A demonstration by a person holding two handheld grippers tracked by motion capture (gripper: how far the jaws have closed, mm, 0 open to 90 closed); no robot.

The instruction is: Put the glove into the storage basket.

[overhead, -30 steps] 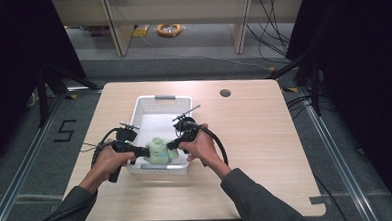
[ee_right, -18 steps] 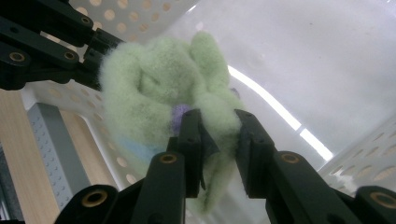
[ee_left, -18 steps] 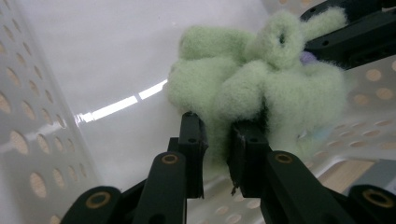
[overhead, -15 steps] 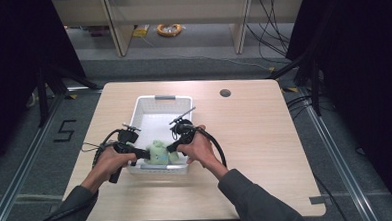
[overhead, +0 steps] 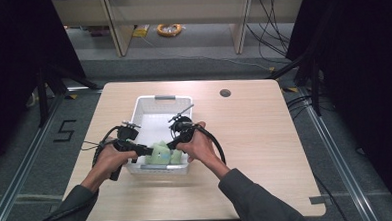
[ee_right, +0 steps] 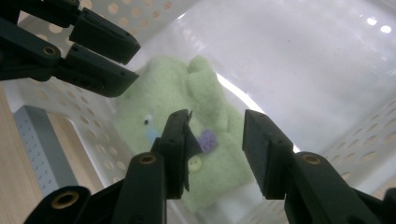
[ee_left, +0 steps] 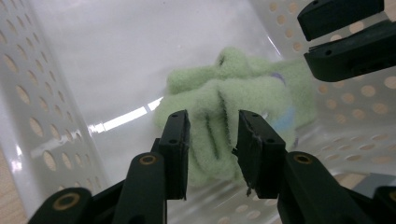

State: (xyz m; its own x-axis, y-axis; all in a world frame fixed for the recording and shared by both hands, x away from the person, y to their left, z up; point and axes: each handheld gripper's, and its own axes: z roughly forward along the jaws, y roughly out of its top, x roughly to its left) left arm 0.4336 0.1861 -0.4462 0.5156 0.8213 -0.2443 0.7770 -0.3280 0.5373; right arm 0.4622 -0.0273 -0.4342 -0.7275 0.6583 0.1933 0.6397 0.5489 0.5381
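Observation:
A light green plush toy [overhead: 162, 153] lies on the floor of a white perforated basket [overhead: 158, 98], at its near end. My left gripper [overhead: 148, 151] comes at it from the left and my right gripper [overhead: 173, 144] from the right. In the left gripper view the left gripper [ee_left: 212, 140] has just been opening; the plush [ee_left: 233, 88] bulges into the gap, with the pads apart from it. In the right gripper view the right gripper [ee_right: 217, 140] has also just been opening, over the plush [ee_right: 163, 102] without pressing it. Each gripper sees the other close by.
The basket stands on a wooden table [overhead: 255, 138] with bare room to its right and left. A round hole [overhead: 225, 93] lies in the tabletop at the back. Basket walls [ee_left: 42, 116] close in around both grippers. Shelves and a yellow coil [overhead: 169, 29] lie beyond the table.
The plush has sunk a little lower into the near end of the basket. Both hands have stayed almost where they were.

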